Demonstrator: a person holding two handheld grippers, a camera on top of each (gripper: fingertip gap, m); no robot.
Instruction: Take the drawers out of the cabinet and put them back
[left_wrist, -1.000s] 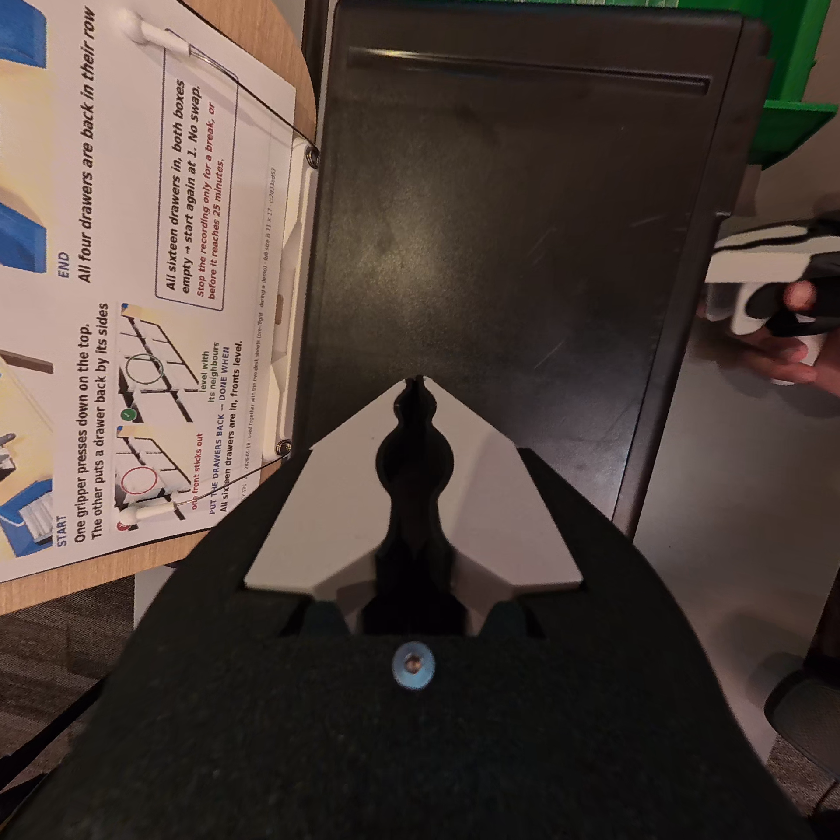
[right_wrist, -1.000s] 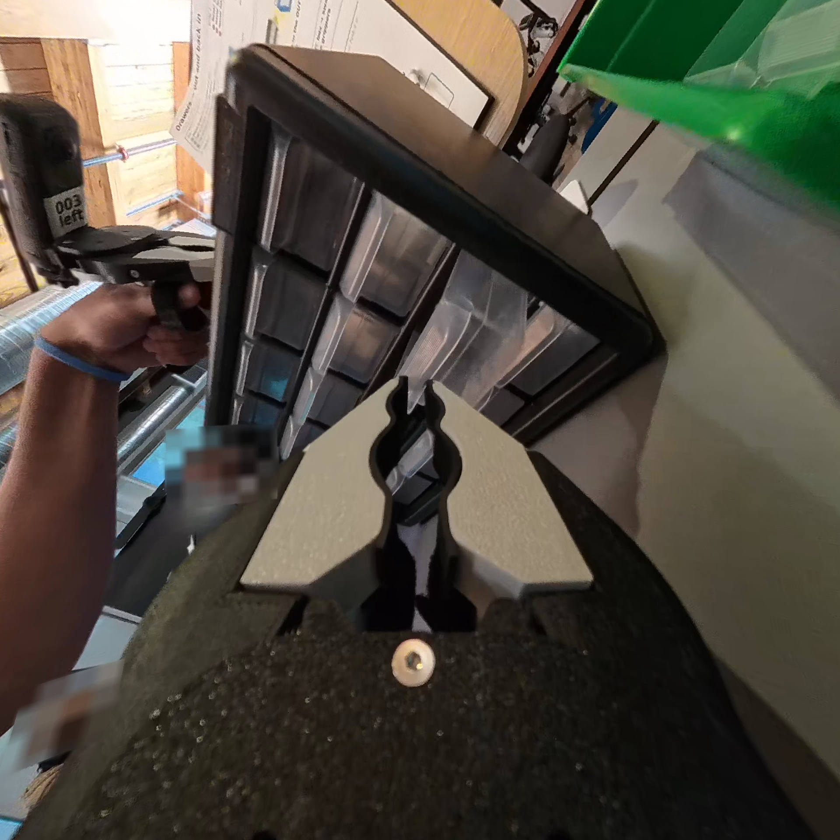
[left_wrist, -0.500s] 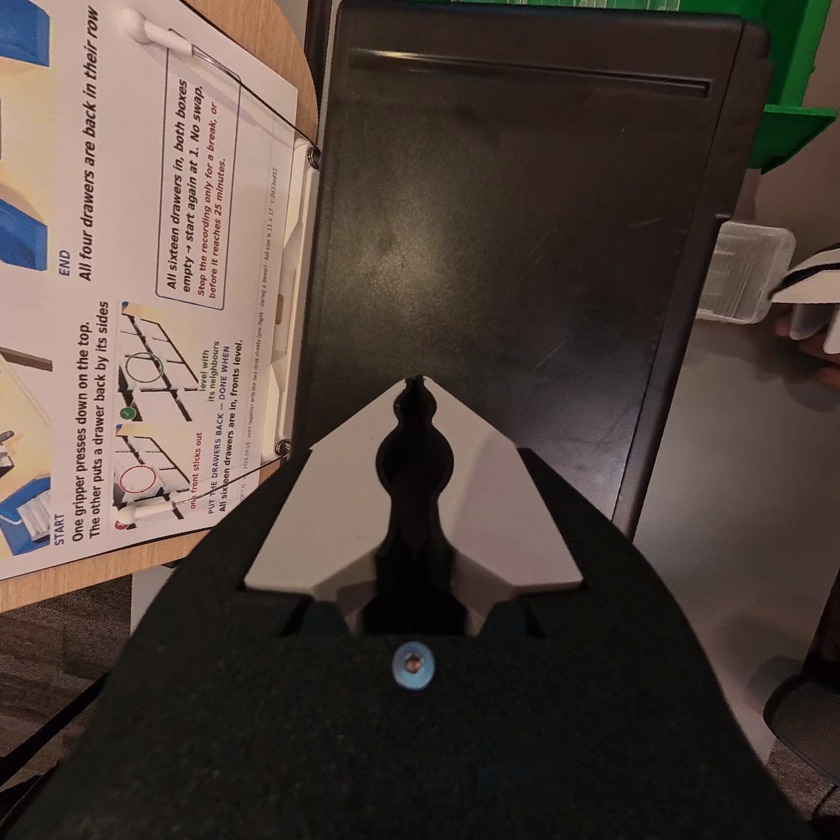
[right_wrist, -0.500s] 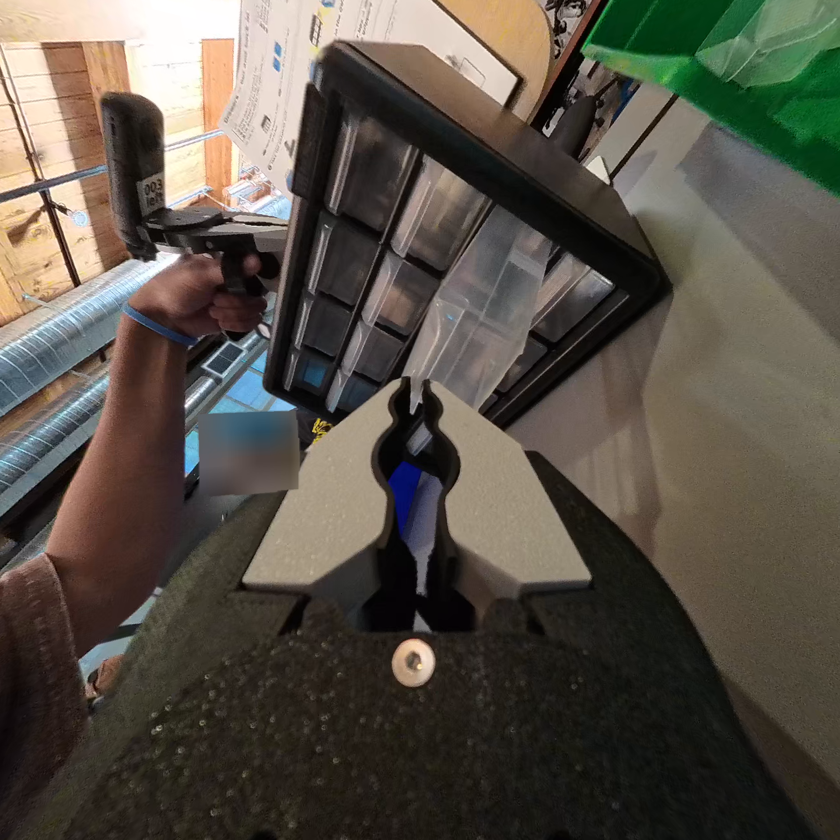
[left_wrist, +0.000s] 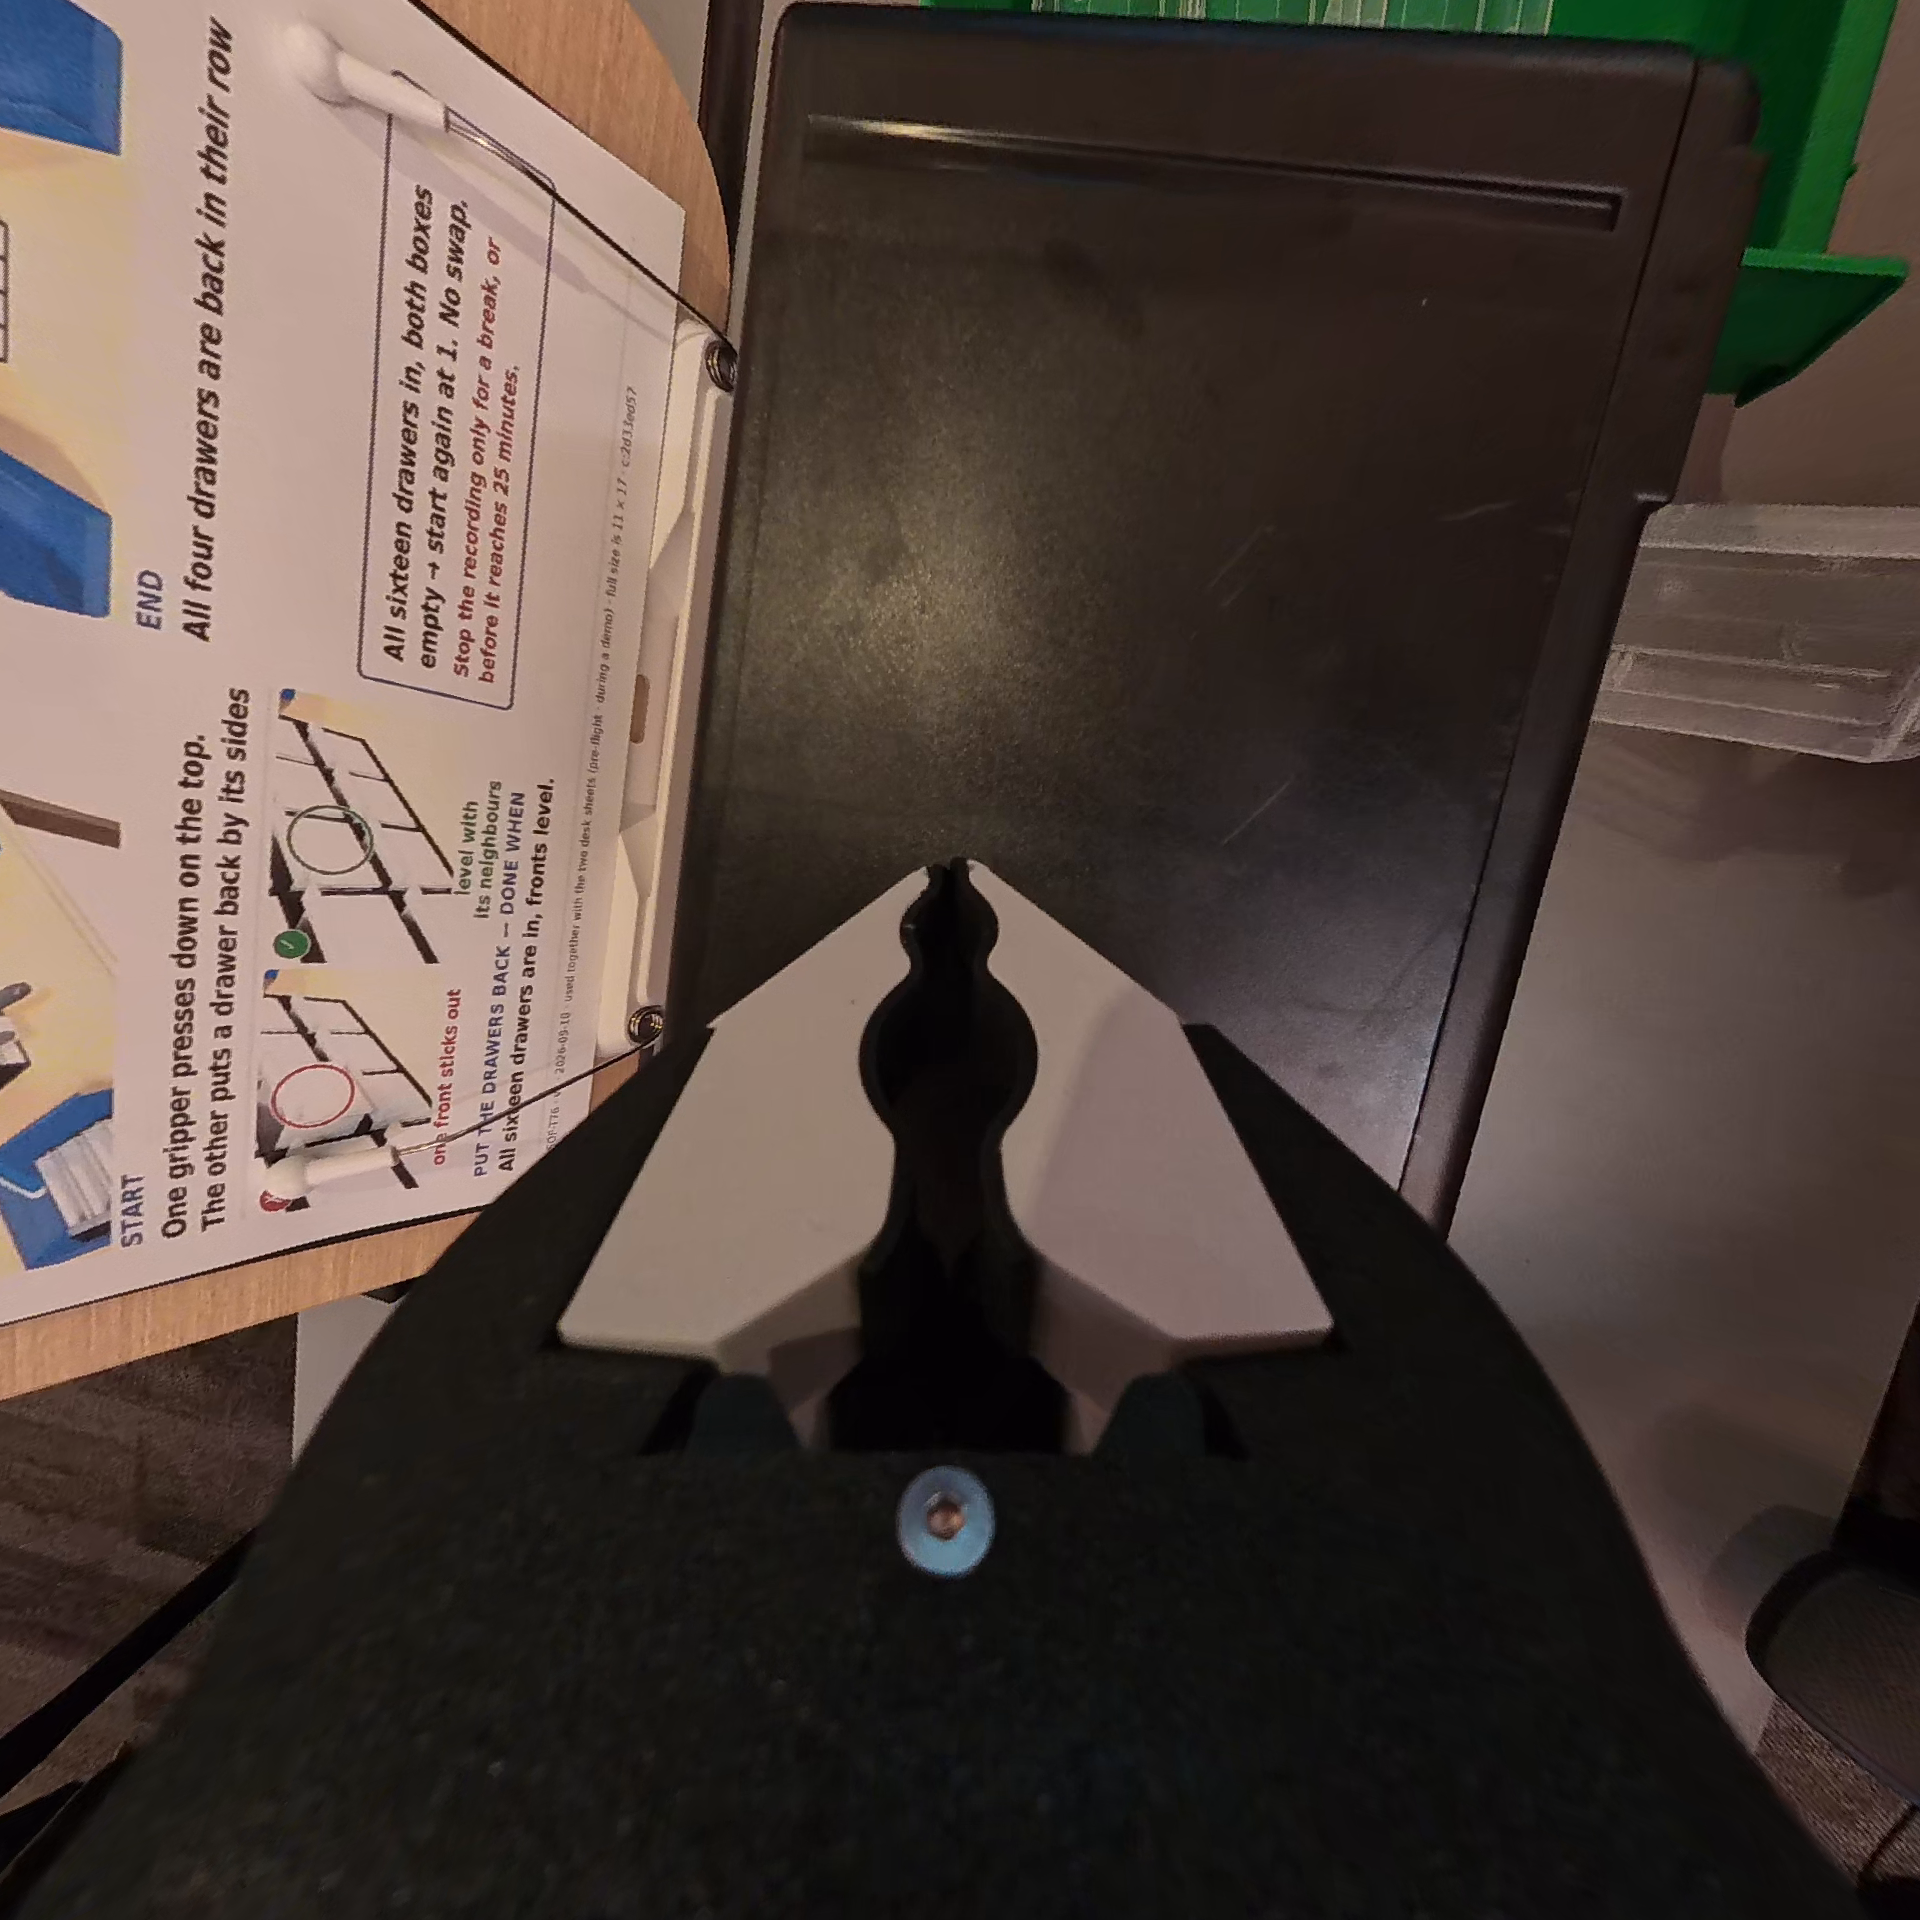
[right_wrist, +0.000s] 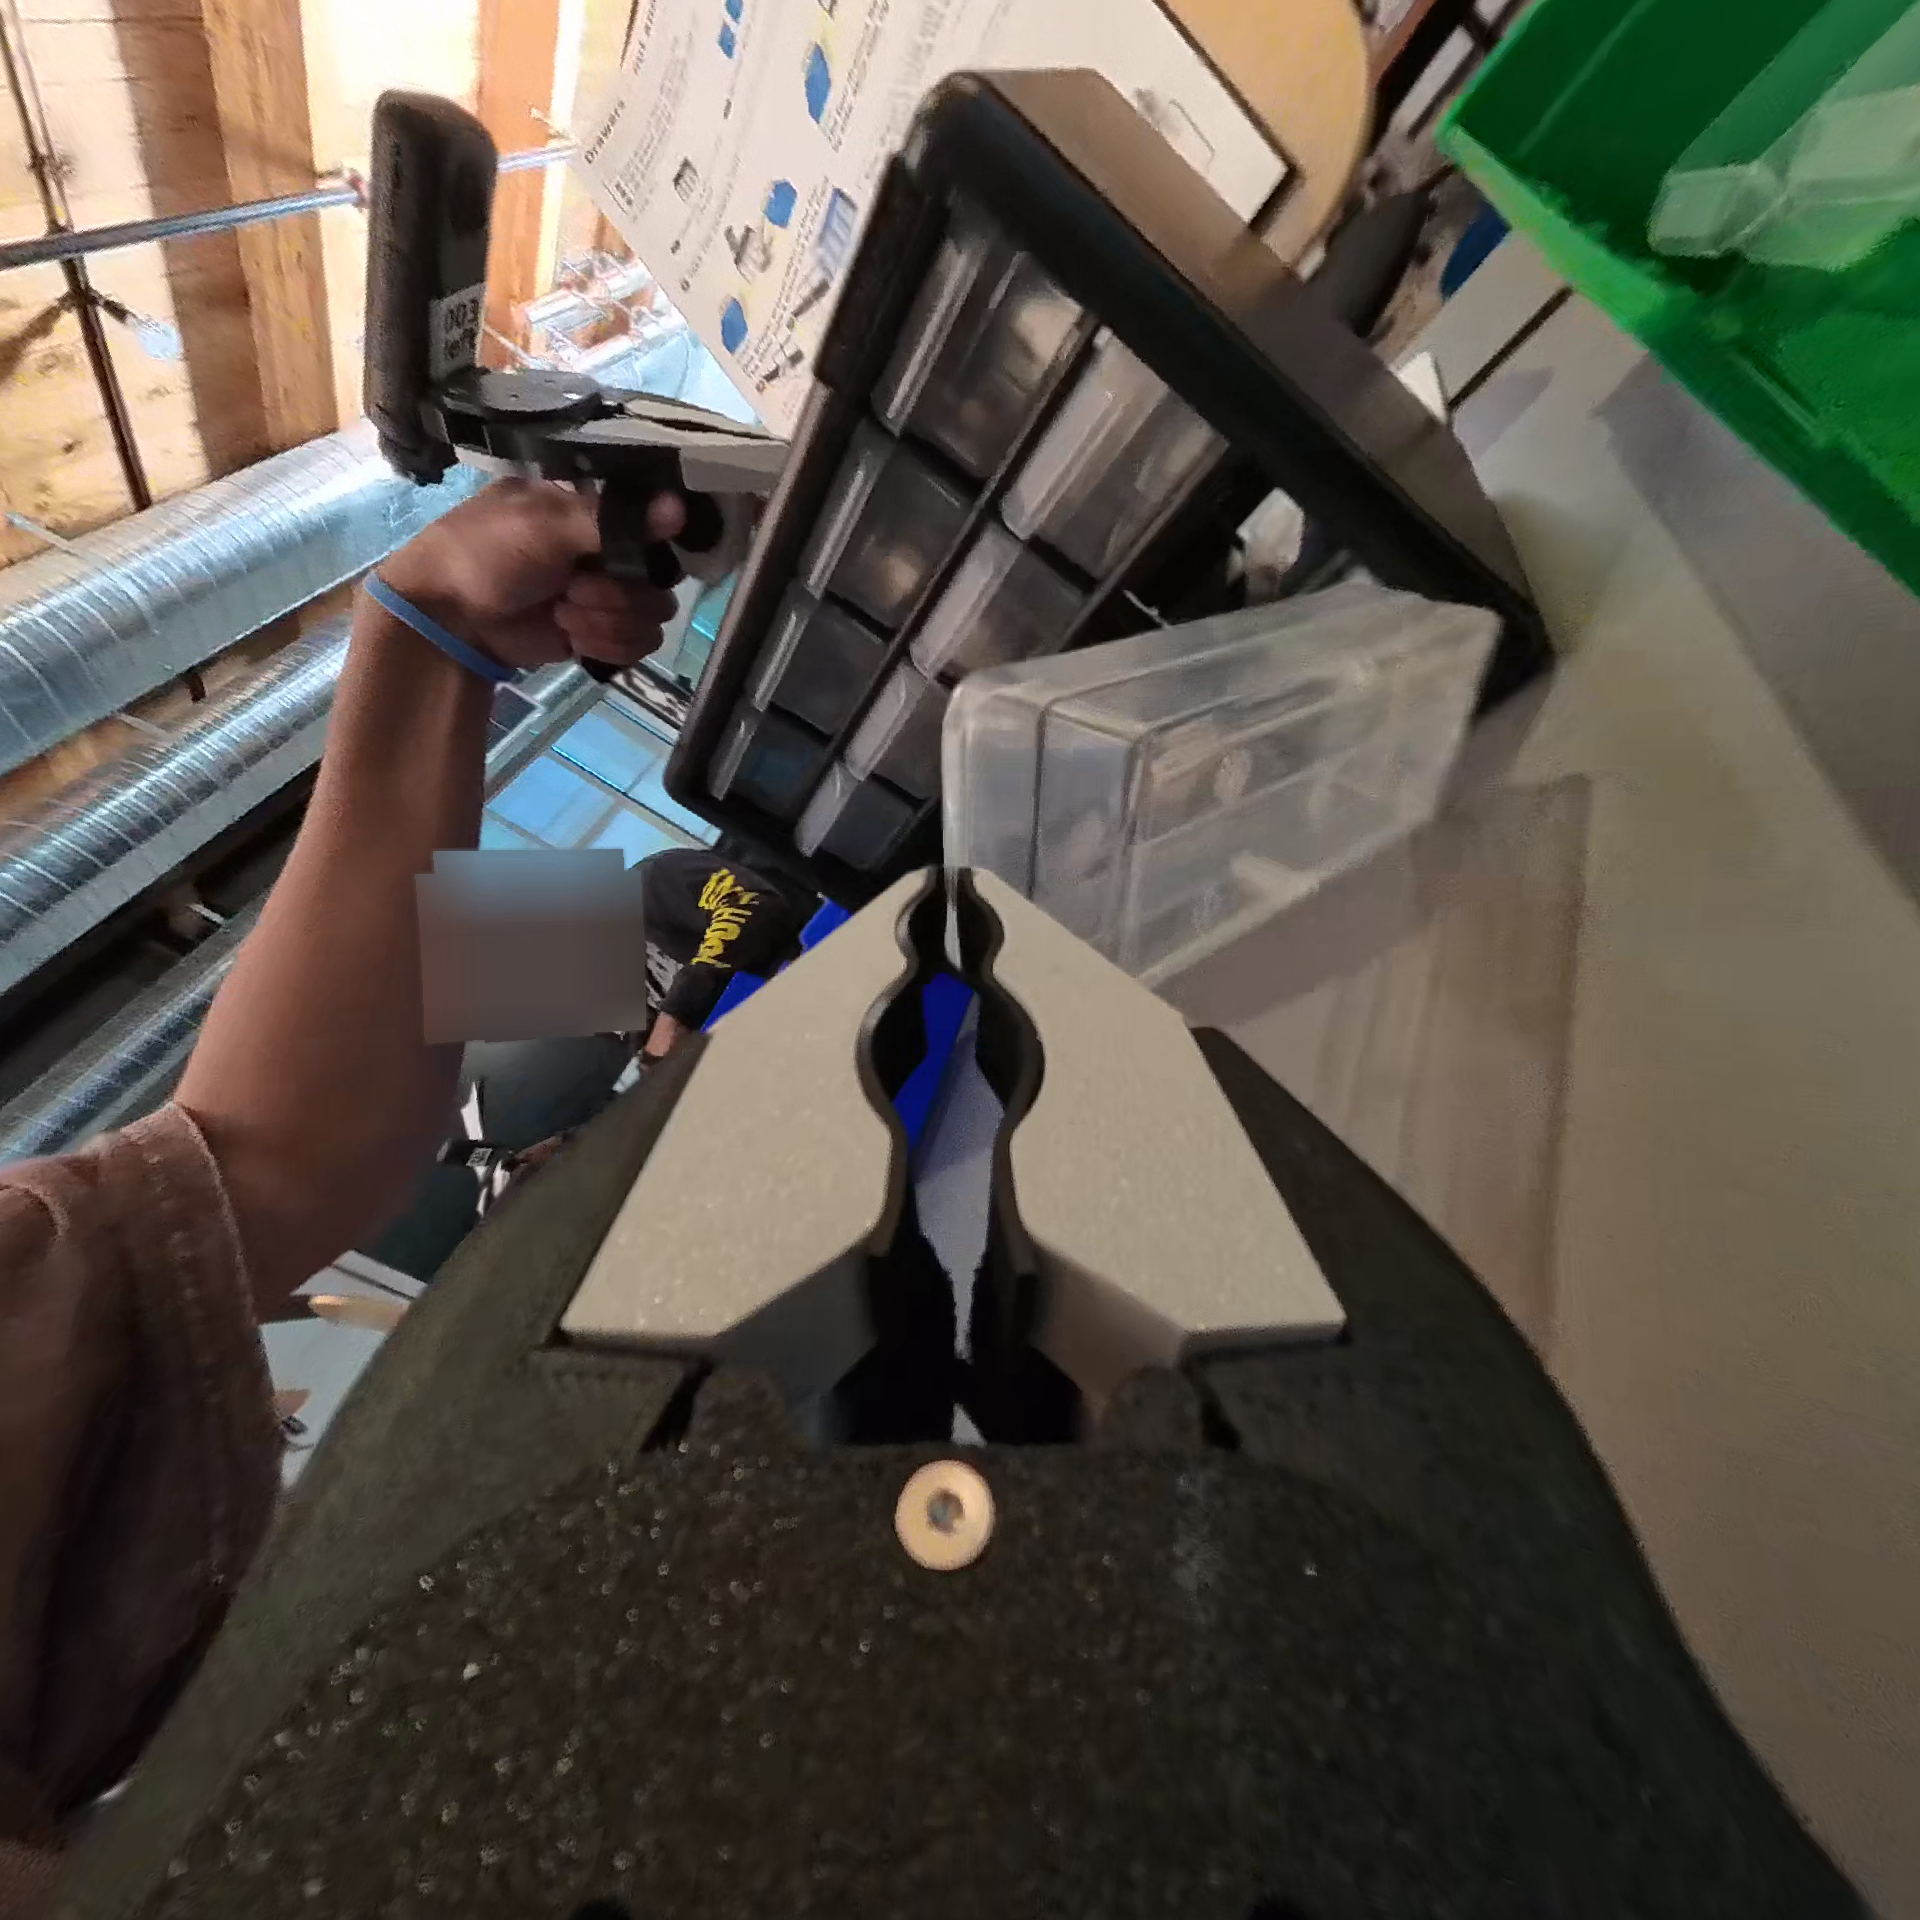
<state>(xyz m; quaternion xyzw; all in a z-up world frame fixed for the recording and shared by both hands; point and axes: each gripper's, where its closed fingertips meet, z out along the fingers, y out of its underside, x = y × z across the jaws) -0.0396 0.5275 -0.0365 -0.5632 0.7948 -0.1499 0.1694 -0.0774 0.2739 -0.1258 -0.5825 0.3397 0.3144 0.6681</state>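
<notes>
The left gripper (left_wrist: 951, 868) rests on the cabinet (left_wrist: 1143, 582) top, jaws clenched with nothing between them; in the right wrist view a hand (right_wrist: 520, 582) holds it at 10 o'clock. The right gripper (right_wrist: 948, 878) has its jaws closed on the thin front lip of a clear drawer (right_wrist: 1226, 769), which is fully out of the cabinet and lies on the grey surface (right_wrist: 1662, 1039) at 1 o'clock, just beside the cabinet's front. Other drawers (right_wrist: 966, 343) sit in their slots. A green bin (right_wrist: 1766, 343) sits at 2 o'clock, and an instruction sheet (left_wrist: 312, 623) lies left of the cabinet.
</notes>
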